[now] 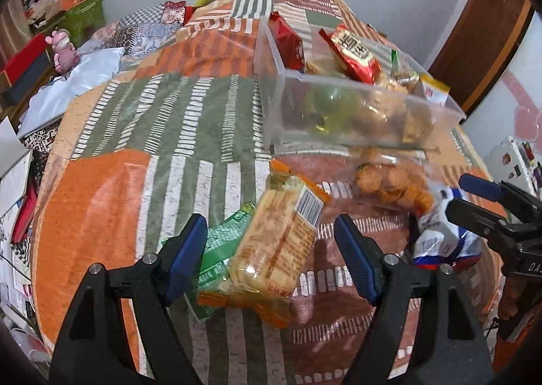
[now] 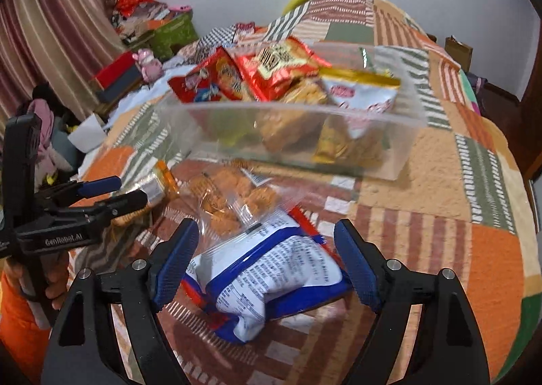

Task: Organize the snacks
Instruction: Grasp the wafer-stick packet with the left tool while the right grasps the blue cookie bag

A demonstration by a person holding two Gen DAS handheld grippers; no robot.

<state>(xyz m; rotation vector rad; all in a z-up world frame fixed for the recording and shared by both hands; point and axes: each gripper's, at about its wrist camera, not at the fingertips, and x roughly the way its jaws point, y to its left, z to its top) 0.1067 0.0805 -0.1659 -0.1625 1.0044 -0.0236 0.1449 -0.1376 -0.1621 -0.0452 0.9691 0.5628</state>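
Both grippers released: left gripper (image 1: pixel 271 249) straddles cracker pack (image 1: pixel 274 242), right gripper (image 2: pixel 267 263) the bag (image 2: pixel 271 273); overlapping wrappers, lower centre, risk double pickup.

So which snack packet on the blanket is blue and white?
The packet with blue edges, lying between the right tool's open fingers. The others still out are orange, green or clear.

Between the clear bin (image 1: pixel 355 103) and the near edge of the patchwork bedspread (image 1: pixel 111 202), 4 loose packs crowd the middle: an orange cracker pack (image 1: pixel 274 246) lying on a green pack (image 1: pixel 216 249), a clear bag of fried snacks (image 2: pixel 230 205), and a blue-and-white bag (image 2: pixel 271 276). The bedspread lies bare left of the green pack and right of the blue-and-white bag. The bin's near wall blocks level passage beyond; its top is open, heaped with packets.
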